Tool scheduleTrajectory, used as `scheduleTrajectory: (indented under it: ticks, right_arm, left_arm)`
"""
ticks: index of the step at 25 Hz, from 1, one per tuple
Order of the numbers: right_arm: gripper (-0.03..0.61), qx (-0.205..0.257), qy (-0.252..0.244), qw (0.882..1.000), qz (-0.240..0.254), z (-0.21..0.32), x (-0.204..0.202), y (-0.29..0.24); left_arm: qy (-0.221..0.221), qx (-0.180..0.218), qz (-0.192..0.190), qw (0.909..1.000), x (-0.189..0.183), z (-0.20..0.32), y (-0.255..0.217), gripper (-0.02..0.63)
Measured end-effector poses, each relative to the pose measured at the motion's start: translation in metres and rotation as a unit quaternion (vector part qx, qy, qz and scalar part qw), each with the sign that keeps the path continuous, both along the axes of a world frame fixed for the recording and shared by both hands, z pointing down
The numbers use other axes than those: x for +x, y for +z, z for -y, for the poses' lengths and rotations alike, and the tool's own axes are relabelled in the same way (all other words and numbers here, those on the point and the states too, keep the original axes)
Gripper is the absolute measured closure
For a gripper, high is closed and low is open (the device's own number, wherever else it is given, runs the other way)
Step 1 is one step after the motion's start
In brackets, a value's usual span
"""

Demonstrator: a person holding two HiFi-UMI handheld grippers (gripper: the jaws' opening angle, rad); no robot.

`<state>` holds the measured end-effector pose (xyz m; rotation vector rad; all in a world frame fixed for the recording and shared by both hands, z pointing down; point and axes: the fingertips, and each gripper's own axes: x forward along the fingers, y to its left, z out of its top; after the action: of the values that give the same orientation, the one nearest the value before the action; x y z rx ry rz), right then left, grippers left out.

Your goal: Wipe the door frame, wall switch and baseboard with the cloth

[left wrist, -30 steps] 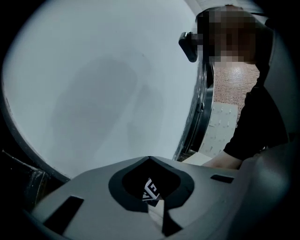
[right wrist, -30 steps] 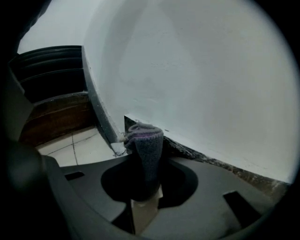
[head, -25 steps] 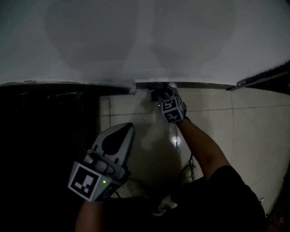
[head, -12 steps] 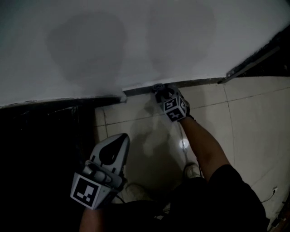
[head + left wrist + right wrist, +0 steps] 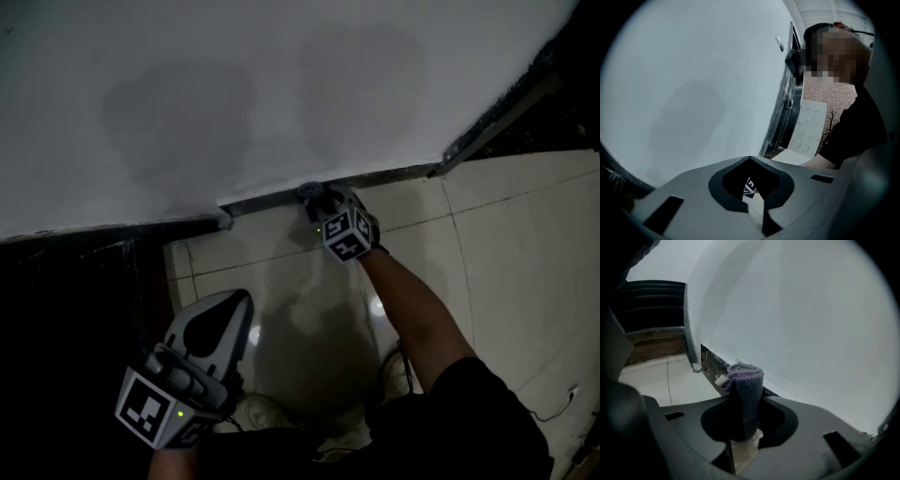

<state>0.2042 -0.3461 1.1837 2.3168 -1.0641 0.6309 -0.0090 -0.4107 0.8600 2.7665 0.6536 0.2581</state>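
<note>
Pale glossy tile floor, grout lines crossing, a glare spot near the middle. Meets the dark baseboard under the wall. One pale shoe planted at bottom.

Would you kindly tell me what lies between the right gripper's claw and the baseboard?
Only the cloth: clamped in the right gripper, its tip reaches the baseboard, per the right gripper view.
</note>
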Motion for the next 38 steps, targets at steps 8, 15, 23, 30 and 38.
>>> scheduleTrajectory:
  ticks: [8,15,23,30,38]
  right_arm:
    - [0.486,-0.01,0.022,1.0,0.017,-0.058,0.025,0.003]
    - [0.486,-0.009,0.053,0.998,0.031,-0.095,0.036,0.009]
    - [0.486,-0.011,0.108,0.993,0.044,-0.149,0.054,0.025]
    - [0.486,-0.01,0.127,0.991,0.03,-0.179,0.069,0.025]
    - [0.486,-0.01,0.146,0.989,0.025,-0.209,0.08,0.026]
  left_arm:
    - [0.036,-0.008,-0.015,0.9992,0.021,-0.054,-0.011,0.612]
    - [0.039,-0.001,-0.01,0.9992,0.026,-0.067,-0.011,0.613]
    - [0.047,0.01,0.001,0.9988,0.037,-0.078,0.006,0.612]
    - [0.063,0.017,0.016,0.9978,0.052,-0.09,0.023,0.612]
    - [0.085,0.021,0.02,0.9959,0.067,-0.111,0.037,0.612]
